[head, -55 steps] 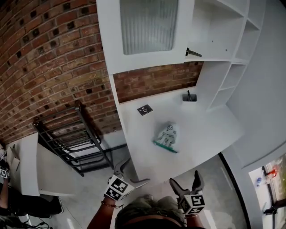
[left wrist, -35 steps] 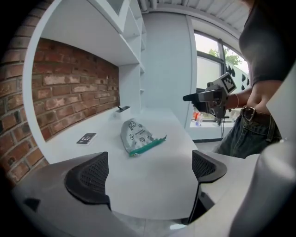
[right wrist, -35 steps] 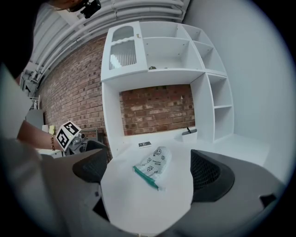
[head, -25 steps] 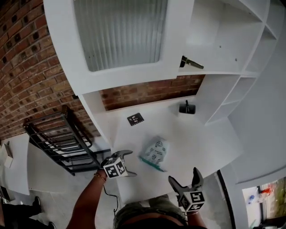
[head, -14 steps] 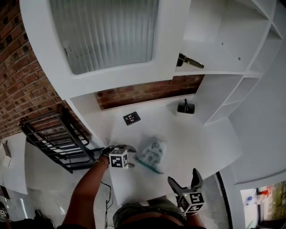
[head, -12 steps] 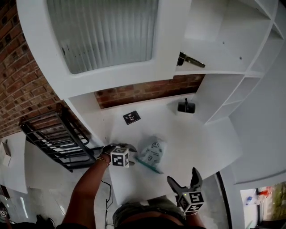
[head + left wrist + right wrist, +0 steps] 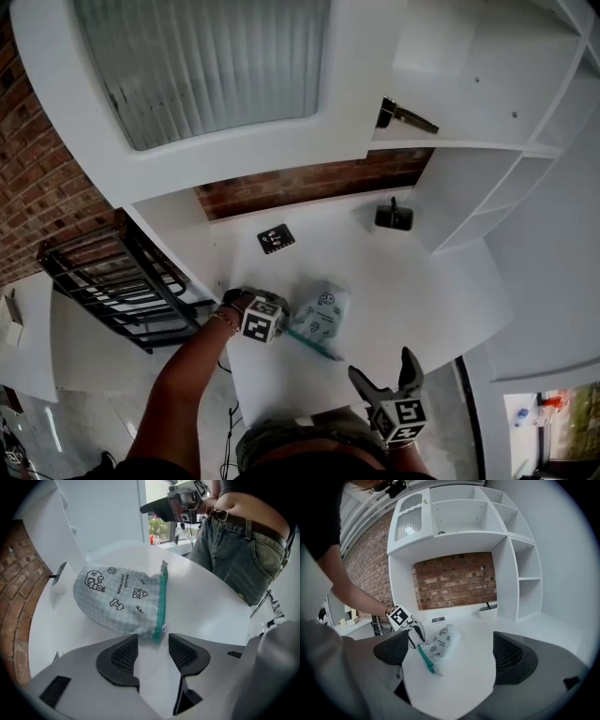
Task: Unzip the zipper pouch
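desk [image 7: 422, 281]: I see the checked zipper pouch [image 7: 321, 311] lying on it | left gripper [image 7: 152, 651]: jaws just narrowing, unclenched, teal zipper [image 7: 162, 602] end just ahead | right gripper [image 7: 382, 367]: jaws wide, empty, near my waist

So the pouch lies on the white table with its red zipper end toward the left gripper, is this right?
No: the zipper is teal, not red; the left gripper view shows it. The pouch does lie on the white table, that end toward the left gripper, whose fingers have just been closing on nothing.
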Available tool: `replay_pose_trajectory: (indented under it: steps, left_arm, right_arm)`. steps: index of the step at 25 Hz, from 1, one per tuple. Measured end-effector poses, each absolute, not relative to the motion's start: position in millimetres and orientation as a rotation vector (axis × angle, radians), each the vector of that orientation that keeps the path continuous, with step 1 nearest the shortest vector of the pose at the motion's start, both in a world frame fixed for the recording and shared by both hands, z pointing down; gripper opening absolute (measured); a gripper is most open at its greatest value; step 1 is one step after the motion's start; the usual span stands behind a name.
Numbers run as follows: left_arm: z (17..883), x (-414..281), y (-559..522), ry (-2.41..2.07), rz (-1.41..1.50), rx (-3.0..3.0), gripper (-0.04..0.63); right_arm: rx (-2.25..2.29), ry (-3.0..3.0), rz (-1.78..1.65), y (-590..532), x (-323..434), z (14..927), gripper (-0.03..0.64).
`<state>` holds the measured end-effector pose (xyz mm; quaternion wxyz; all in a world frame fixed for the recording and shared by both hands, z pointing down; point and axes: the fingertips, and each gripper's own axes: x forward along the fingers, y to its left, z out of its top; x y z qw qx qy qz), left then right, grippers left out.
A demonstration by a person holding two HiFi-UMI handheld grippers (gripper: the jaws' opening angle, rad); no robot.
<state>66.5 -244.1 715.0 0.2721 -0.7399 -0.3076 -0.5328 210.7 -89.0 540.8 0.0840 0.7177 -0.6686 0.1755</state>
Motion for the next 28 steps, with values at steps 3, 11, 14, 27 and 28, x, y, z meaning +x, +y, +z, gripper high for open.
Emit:
replay_pose_trajectory:
  steps: [3,11,14,27,28]
  left_arm:
    - [714.8,65.2,-242.2,-0.853,-1.433,-1.946,0.201]
    - [711.9,69.4,-227.6,-0.900,-1.384,-1.834,0.152]
    - [710.8,73.8,-219.2,-0.919,-1.371,-1.845,0.152]
    - [717.3,68.7,-216.7,-0.916,-1.479,-1.988,0.105]
    - [716.9,69.1,-216.7,-0.890,-1.492,-2.017,0.096]
  right_arm:
    - [2.139,-2.002,0.527,-89.9,210.1,539.6,0.560]
    - [2.127,-2.014,0.527,-90.4,207.0,541.1,0.560]
    - [2.125,-2.020,0.526,-90.9,206.7,540.6,0.560]
    - [2.126,-2.023,0.529,-85.2,211.5,542.0,0.560]
    - [2.125,-2.025,0.528,-85.2,212.0,542.1,0.560]
